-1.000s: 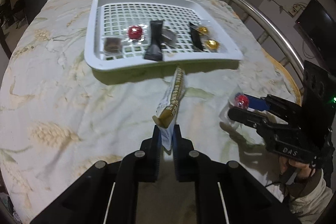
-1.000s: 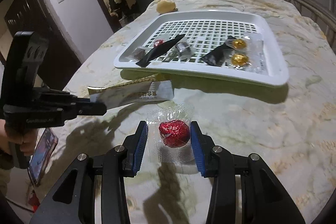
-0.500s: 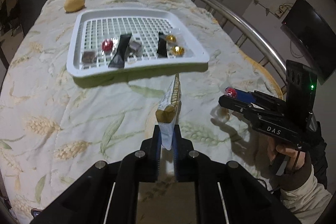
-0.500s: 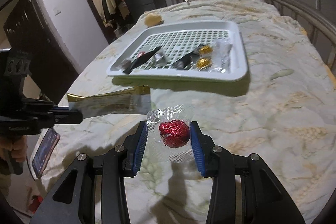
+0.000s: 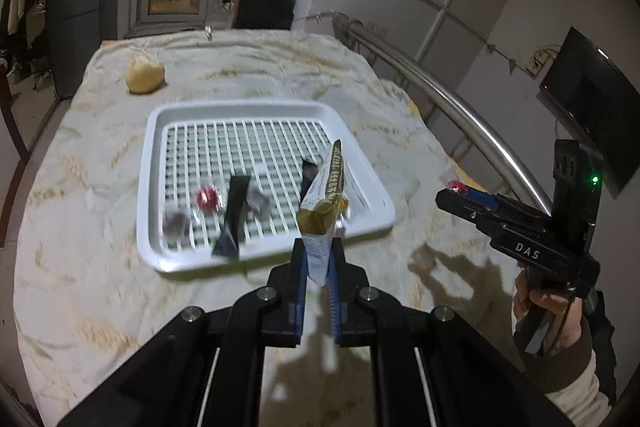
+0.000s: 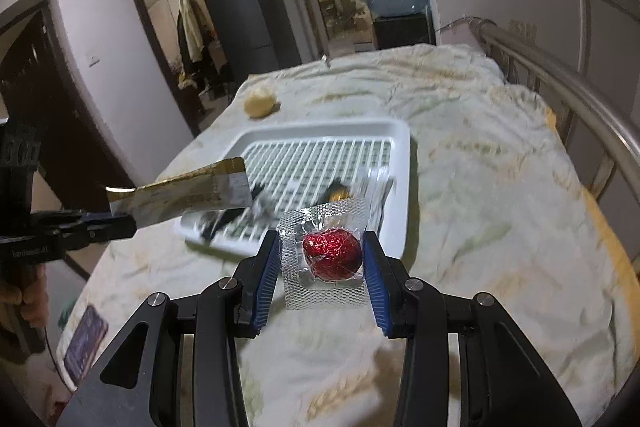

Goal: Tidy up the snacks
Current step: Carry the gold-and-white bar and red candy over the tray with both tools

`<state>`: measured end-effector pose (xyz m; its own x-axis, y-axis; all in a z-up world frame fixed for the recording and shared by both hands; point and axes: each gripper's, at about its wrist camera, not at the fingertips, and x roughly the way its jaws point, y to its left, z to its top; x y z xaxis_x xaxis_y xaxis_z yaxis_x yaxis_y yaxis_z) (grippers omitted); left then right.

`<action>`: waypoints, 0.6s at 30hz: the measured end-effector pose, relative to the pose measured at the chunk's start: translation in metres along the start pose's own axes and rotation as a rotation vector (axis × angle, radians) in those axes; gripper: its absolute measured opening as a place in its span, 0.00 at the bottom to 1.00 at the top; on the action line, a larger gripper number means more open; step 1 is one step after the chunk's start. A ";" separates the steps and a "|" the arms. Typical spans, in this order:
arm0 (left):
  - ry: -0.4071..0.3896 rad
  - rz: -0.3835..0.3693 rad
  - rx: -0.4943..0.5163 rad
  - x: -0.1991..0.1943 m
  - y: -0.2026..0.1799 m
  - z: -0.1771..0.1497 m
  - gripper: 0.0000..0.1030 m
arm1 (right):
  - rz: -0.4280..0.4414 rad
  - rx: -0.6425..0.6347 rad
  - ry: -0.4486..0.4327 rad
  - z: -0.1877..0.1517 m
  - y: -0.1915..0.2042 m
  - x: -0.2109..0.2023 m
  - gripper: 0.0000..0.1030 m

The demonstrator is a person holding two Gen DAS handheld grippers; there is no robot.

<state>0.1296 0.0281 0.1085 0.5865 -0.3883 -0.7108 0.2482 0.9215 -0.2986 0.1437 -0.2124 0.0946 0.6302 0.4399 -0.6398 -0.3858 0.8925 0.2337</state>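
Left gripper (image 5: 318, 259) clamped on gold sachet (image 5: 325, 193). Right gripper (image 6: 320, 259) grips red foil sweet (image 6: 332, 251), seemingly pouch-wrapped. Both above tray (image 5: 160, 255).

Left claw (image 5: 318, 259): jaws closed tight on the gold-and-white snack packet (image 5: 323, 203), pointing steeply downward. Right claw (image 6: 320, 259): jaws partly apart, blue pads pressing both sides of the red foil candy (image 6: 331, 254) in its clear wrapper. Right hand (image 5: 548, 307) grips the handle; sleeve visible.
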 end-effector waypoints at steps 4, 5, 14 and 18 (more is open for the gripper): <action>-0.009 0.018 -0.015 0.013 0.005 0.018 0.11 | -0.018 -0.006 -0.003 0.024 -0.002 0.014 0.38; -0.010 0.023 -0.020 0.017 0.008 0.022 0.11 | -0.026 -0.012 0.001 0.031 -0.001 0.021 0.38; -0.008 0.084 -0.115 0.060 0.047 0.049 0.11 | -0.073 -0.030 0.097 0.055 0.001 0.092 0.38; 0.011 0.104 -0.172 0.079 0.069 0.049 0.11 | -0.092 -0.039 0.146 0.051 0.002 0.122 0.38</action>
<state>0.2309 0.0608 0.0624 0.5936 -0.2920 -0.7499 0.0510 0.9436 -0.3270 0.2542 -0.1516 0.0540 0.5605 0.3351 -0.7573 -0.3586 0.9225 0.1428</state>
